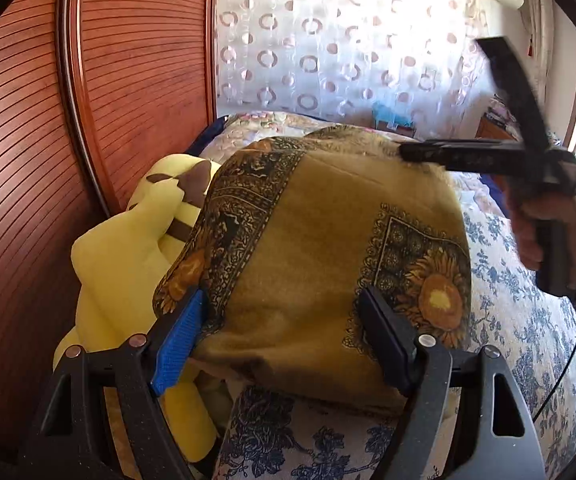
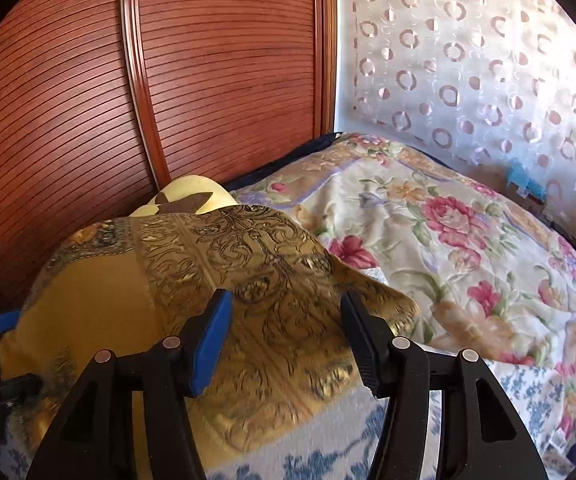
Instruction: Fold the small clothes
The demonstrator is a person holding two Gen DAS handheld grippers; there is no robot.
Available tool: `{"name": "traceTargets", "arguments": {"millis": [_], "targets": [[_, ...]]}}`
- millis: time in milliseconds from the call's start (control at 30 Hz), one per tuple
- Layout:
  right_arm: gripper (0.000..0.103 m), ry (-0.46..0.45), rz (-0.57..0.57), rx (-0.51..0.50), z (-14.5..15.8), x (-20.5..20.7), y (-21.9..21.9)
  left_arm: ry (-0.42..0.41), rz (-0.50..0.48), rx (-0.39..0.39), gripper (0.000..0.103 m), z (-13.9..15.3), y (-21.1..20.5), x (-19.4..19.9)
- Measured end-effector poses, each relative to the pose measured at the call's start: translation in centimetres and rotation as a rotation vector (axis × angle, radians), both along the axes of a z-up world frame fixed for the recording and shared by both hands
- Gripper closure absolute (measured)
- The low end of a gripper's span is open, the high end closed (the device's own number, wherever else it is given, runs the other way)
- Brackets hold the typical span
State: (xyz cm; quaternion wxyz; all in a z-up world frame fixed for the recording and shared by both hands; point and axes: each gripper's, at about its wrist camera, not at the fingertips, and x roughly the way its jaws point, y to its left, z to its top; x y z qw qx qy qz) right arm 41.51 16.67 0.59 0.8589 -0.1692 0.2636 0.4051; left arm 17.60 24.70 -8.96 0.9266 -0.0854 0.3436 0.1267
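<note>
Blue-flowered bedding (image 1: 520,320) beside a louvred wooden wardrobe (image 1: 28,140) is shown in the left wrist view; the mustard scarf (image 1: 308,248) is draped partly over a yellow plush toy (image 1: 128,248), framed by the left gripper (image 1: 284,336), jaws spread. In the right wrist view, the right gripper (image 2: 284,336) is likewise seen wide apart above the scarf's patterned border, with a rose-patterned quilt (image 2: 448,232) beyond.

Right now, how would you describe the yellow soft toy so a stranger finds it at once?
Look at the brown slatted wardrobe door. At its foot, on the bed, lies the yellow soft toy, partly under the golden scarf. Only it is plain pale yellow with brown stripes.
</note>
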Motion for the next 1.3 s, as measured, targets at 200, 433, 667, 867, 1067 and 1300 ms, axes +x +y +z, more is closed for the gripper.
{"name": "traceTargets", "arguments": {"millis": [200, 433, 667, 867, 1067, 1300], "targets": [[0.045, -0.018, 0.004, 0.022, 1.5, -4.3, -2.6, -0.035, -0.013, 0.028, 0.024, 1.9, -1.3, -1.2], [0.045, -0.028, -0.044, 0.065, 2.6, -9.7, -7.7, -0.094, -0.053, 0.045, 0.024, 3.8, -3.8, -2.9], [0.044, -0.055, -0.107, 0.101, 2.9, -15.3, -13.3, -0.129, -0.123, 0.046, 0.013, 4.9, -7.1, -4.4], [0.034, -0.089, -0.175, 0.122, 3.1, -21.0, -18.3, -0.16, -0.199, 0.042, 0.012, 6.0, -10.1, -5.9], [0.026, -0.085, -0.25, 0.151, 2.7, -25.9, -22.6, -0.162, -0.277, 0.031, 0.012, 6.2, -13.2, -6.7], [0.026, -0.103, -0.38, 0.154, 2.3, -31.3, -26.7, -0.167, -0.315, 0.009, 0.012, 6.1, -16.3, -7.7]]}}
